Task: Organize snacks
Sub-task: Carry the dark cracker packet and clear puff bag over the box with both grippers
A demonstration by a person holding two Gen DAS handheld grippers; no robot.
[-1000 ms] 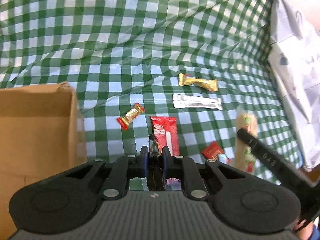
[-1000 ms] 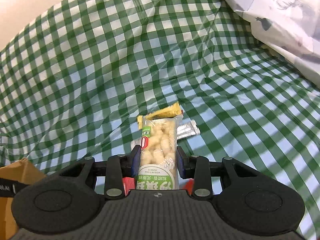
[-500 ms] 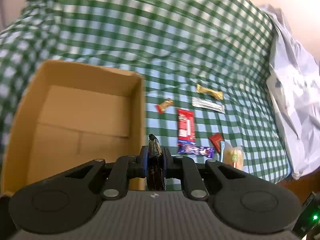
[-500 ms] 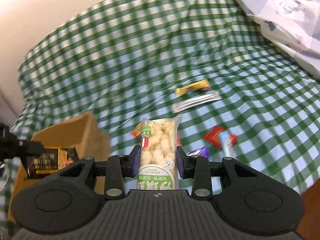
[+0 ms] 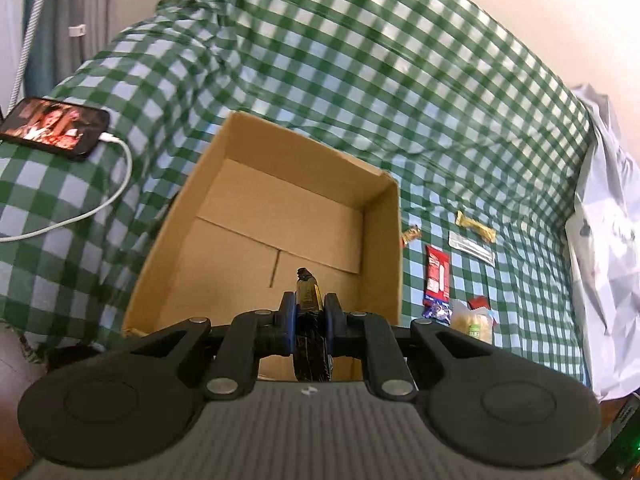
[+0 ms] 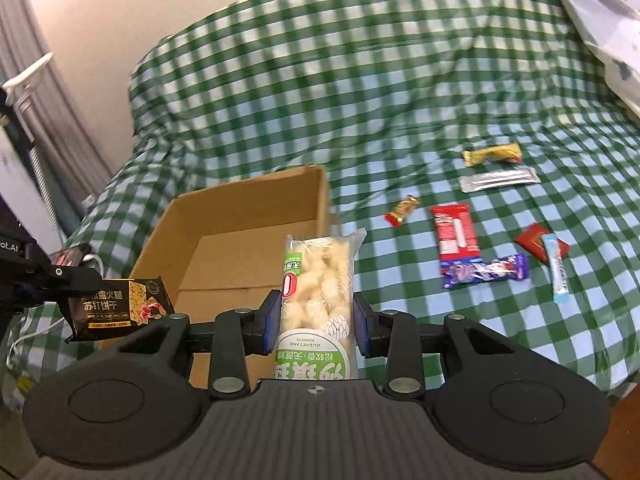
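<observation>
My left gripper (image 5: 307, 312) is shut on a dark cracker packet (image 5: 307, 300), seen edge-on, and hangs above the open cardboard box (image 5: 384, 240). The right wrist view shows that same packet (image 6: 120, 308) flat-on beside the box (image 6: 240, 216), with the left gripper's fingers (image 6: 60, 276) clamped on it. My right gripper (image 6: 316, 320) is shut on a clear puffed-snack pack with a green label (image 6: 320, 284), above the box's near right corner. The box holds nothing that I can see.
Loose snacks lie on the green checked cloth right of the box: a red bar (image 6: 454, 230), purple bar (image 6: 486, 270), small red-gold candy (image 6: 402, 210), yellow wrapper (image 6: 492, 154), silver packet (image 6: 498, 178), red sachet (image 6: 534, 240), blue stick (image 6: 556, 268). A phone (image 5: 54, 128) on a white cable lies left.
Both grippers have swung left and up from over the loose snacks to the cardboard box, each keeping its packet. The box now fills the left wrist view.
</observation>
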